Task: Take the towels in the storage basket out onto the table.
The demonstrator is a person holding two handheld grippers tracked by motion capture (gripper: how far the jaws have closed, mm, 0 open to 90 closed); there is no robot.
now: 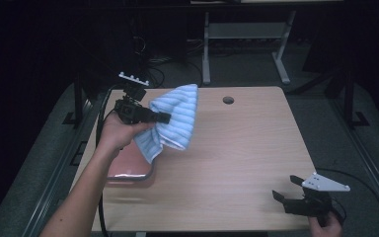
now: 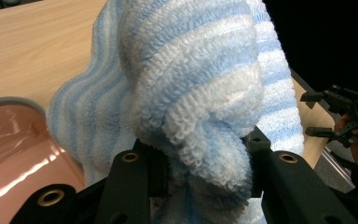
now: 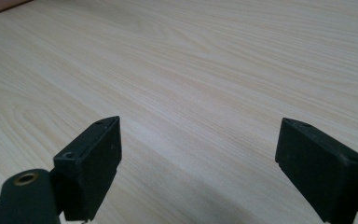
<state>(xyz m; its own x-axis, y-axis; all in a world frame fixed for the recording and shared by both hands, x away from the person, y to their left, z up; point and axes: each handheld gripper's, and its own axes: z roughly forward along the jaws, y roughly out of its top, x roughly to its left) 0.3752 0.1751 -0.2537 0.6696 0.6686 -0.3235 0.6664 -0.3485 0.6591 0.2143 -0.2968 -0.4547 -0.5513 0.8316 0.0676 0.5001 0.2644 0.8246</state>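
left claw [image 1: 165, 117] is pinching a bunched blue-and-white striped towel [image 1: 175, 118], hanging above the worktop [image 1: 237, 148] beside a pink tray [image 1: 128, 168]; right claw [image 1: 285, 187] is resting spread, well apart.

High view: room dark, surroundings near black; only the table [image 1: 237, 148] is lit, evenly, from above. Soft shadow under the striped towel [image 1: 175, 118] toward the table's left edge. White glare streak on the pink tray [image 1: 128, 170]. Picture grainy, slightly soft. Left gripper view: towel sharp at centre, loops crisp; black jaws at bottom blurred; bright reflections on the tray; background right black. Right gripper view: wood grain sharp, jaws out of focus, faint shadow between them.
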